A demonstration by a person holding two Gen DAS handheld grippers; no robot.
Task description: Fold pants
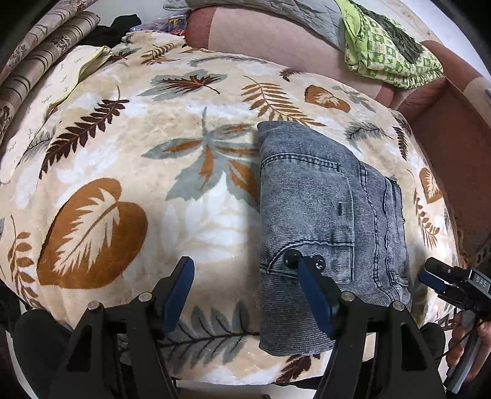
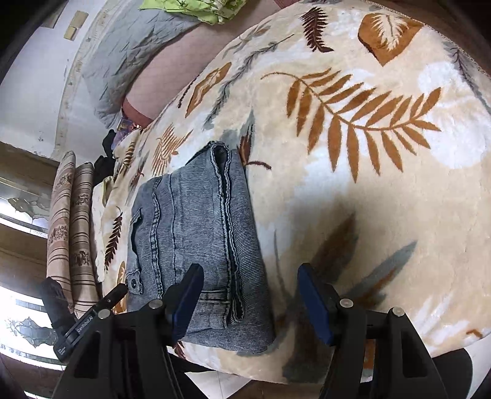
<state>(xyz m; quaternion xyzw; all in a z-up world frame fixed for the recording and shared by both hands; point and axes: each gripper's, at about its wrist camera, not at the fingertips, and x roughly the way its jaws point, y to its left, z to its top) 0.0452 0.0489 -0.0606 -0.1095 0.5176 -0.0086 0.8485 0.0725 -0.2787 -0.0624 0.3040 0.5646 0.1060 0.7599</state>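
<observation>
Grey-blue denim pants [image 1: 331, 214] lie folded into a compact rectangle on a cream leaf-print blanket [image 1: 122, 159], back pocket and two dark buttons facing up. My left gripper [image 1: 248, 288] hovers open over the near left edge of the pants; its right finger [image 1: 316, 297] overlaps the fabric without pinching it. In the right wrist view the pants [image 2: 196, 233] lie left of centre on the blanket [image 2: 368, 184]. My right gripper [image 2: 251, 304] stands open above their near right edge, nothing gripped. Each gripper also shows in the other's view: the right gripper [image 1: 442, 282] and the left gripper [image 2: 113, 294].
Striped rolled cushions [image 1: 40, 61] and a black garment [image 1: 116, 27] sit at the far left. A green patterned cloth [image 1: 389, 55] and a grey quilt [image 1: 276, 12] rest on the pinkish sofa back [image 1: 260, 40]. A person's hand [image 1: 463, 337] holds the right gripper.
</observation>
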